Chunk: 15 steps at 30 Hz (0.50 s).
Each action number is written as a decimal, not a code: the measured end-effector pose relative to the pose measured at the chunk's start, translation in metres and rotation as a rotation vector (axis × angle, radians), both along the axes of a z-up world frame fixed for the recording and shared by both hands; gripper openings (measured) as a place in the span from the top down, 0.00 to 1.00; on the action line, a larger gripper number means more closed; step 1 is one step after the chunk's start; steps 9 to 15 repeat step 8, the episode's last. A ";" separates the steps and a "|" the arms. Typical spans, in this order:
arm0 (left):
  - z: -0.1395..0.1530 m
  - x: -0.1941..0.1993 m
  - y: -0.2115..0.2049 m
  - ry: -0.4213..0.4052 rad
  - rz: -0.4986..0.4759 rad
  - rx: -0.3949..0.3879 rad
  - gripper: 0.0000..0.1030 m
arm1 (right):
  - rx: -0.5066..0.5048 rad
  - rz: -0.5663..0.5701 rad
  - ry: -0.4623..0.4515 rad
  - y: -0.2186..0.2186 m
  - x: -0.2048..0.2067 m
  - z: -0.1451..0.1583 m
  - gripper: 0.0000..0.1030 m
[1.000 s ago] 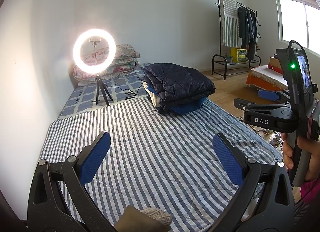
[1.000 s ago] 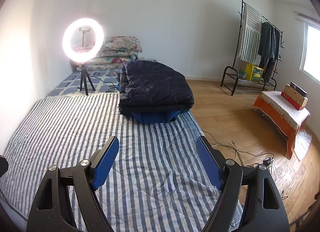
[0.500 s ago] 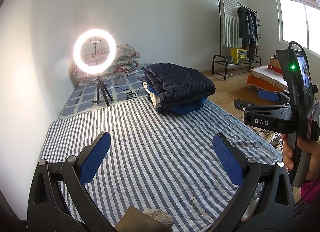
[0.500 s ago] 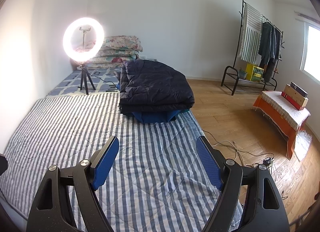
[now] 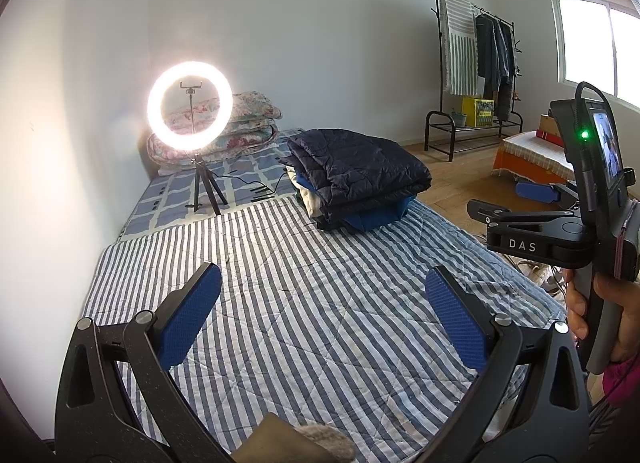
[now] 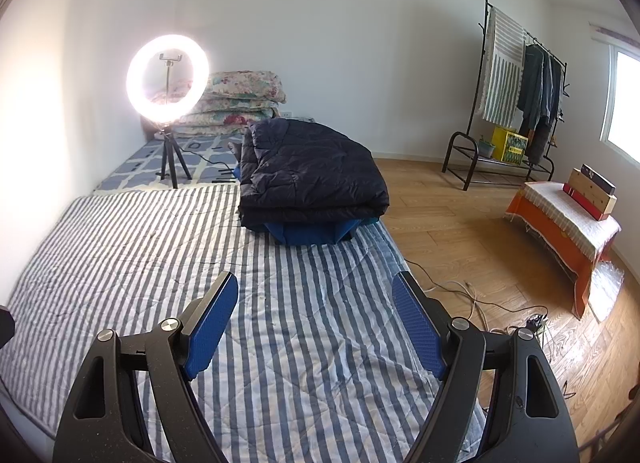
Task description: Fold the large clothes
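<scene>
Both blue-padded grippers, left (image 5: 322, 317) and right (image 6: 316, 323), gape empty over the striped quilted mattress's (image 6: 120, 247) near edge, well apart from the folded dark puffer jacket stack (image 6: 308, 175) at its far right edge; a one-layer grab likely topples the pile.
</scene>
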<state>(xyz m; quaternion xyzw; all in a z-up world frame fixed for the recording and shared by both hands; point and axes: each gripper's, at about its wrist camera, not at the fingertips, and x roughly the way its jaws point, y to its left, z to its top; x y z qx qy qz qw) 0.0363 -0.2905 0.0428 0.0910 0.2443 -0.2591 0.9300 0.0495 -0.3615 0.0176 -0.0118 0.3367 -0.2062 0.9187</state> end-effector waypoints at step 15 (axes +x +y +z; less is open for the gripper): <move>0.005 0.009 0.004 -0.005 0.014 0.002 0.00 | -0.002 0.001 0.001 0.000 0.000 0.000 0.23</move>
